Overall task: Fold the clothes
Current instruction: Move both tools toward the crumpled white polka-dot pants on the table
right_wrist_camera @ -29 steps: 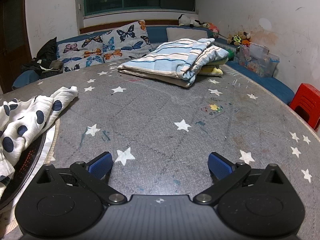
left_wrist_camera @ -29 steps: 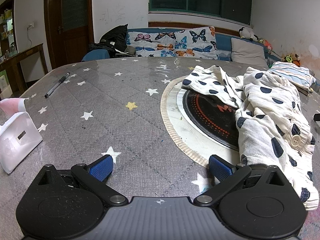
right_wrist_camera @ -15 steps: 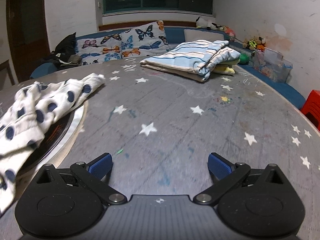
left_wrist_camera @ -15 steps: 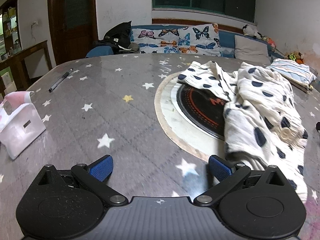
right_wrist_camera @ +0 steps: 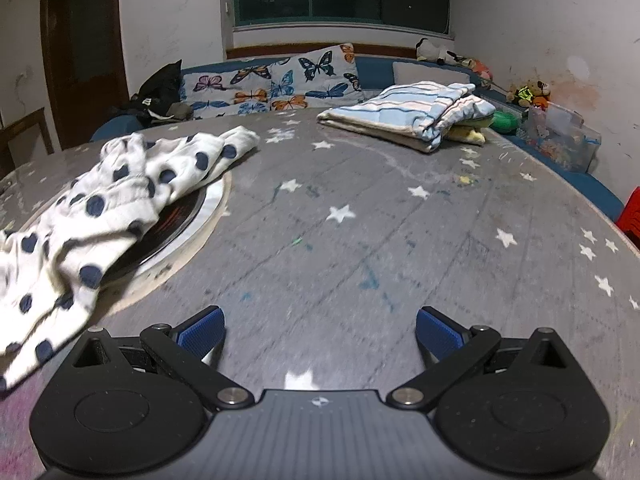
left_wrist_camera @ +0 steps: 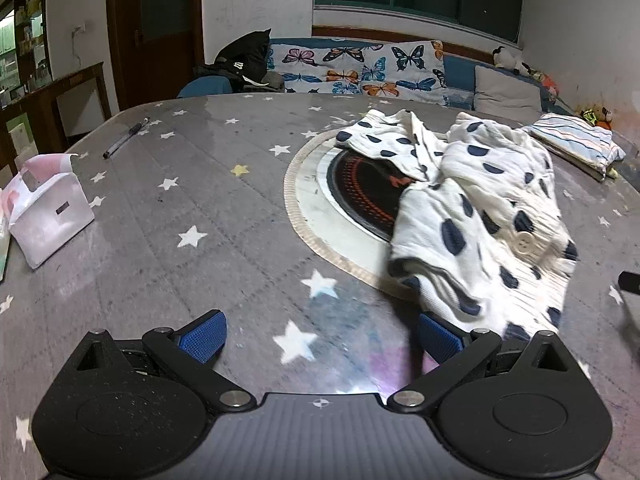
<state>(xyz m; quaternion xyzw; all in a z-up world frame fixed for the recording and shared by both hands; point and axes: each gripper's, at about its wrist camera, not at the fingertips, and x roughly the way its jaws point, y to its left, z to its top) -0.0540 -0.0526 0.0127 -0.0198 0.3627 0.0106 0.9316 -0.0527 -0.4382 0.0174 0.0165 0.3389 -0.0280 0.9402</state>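
Observation:
A crumpled white garment with dark blue dots (left_wrist_camera: 476,216) lies on the grey star-patterned table (left_wrist_camera: 192,208), partly over the round black hotplate (left_wrist_camera: 360,184). It also shows at the left of the right wrist view (right_wrist_camera: 116,208). My left gripper (left_wrist_camera: 318,338) is open and empty, just left of the garment's near hem; its right pad (left_wrist_camera: 436,338) is close to the cloth. My right gripper (right_wrist_camera: 318,332) is open and empty over bare table, to the right of the garment.
A folded blue-striped cloth (right_wrist_camera: 404,118) lies at the far side of the table. A white tissue box (left_wrist_camera: 48,216) and a pen (left_wrist_camera: 126,138) lie at the left. A sofa with butterfly cushions (left_wrist_camera: 360,70) stands behind. A red stool (right_wrist_camera: 630,216) stands at the right edge.
Both grippers have pulled back and risen, so more of the table and the whole garment show. The garment itself has not moved. Both stay open.

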